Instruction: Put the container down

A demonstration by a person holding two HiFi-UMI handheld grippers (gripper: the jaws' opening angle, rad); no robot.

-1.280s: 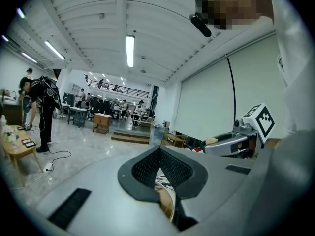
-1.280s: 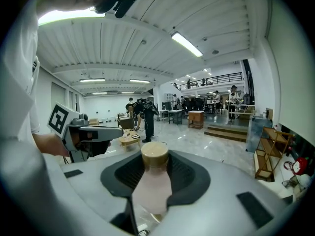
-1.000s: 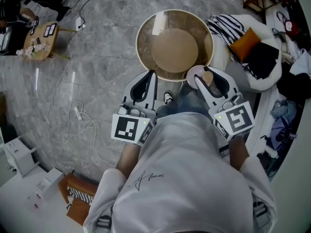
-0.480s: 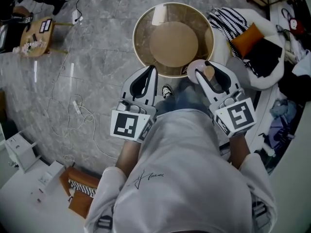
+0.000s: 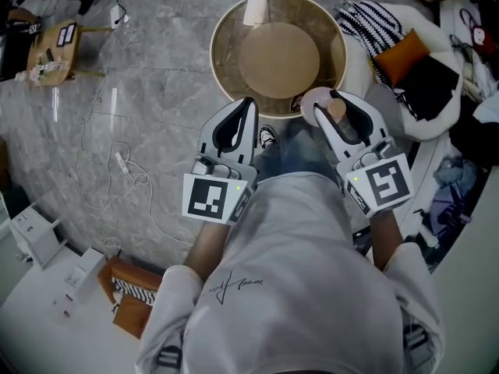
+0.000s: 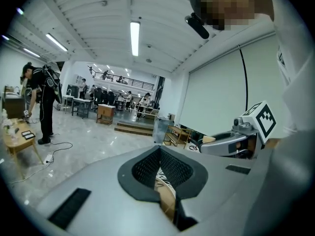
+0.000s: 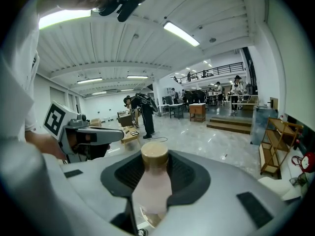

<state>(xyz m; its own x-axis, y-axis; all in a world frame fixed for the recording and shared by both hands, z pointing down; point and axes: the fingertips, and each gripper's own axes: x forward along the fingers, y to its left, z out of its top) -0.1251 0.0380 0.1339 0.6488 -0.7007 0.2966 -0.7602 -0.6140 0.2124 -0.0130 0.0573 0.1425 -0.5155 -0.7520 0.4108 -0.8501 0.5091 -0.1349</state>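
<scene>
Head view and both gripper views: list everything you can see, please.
round table: one, cream rim, brownish glass top, ahead of both grippers
bottle: one, pale pink, tan cap, between the right gripper's jaws
side table: one, wooden, top left
cable: white, trailing at left
cushion: one, orange, upper right
striped cloth: one, black and white, beside the cushion
left gripper: grey, jaws together, empty
right gripper: grey, shut on the bottle
shirt: white, the person's, bottom centre

A large open workshop hall: marble floor [image 5: 156, 92], strip lights [image 6: 135, 38], worktables [image 6: 81, 103], mezzanine [image 7: 216, 71].
</scene>
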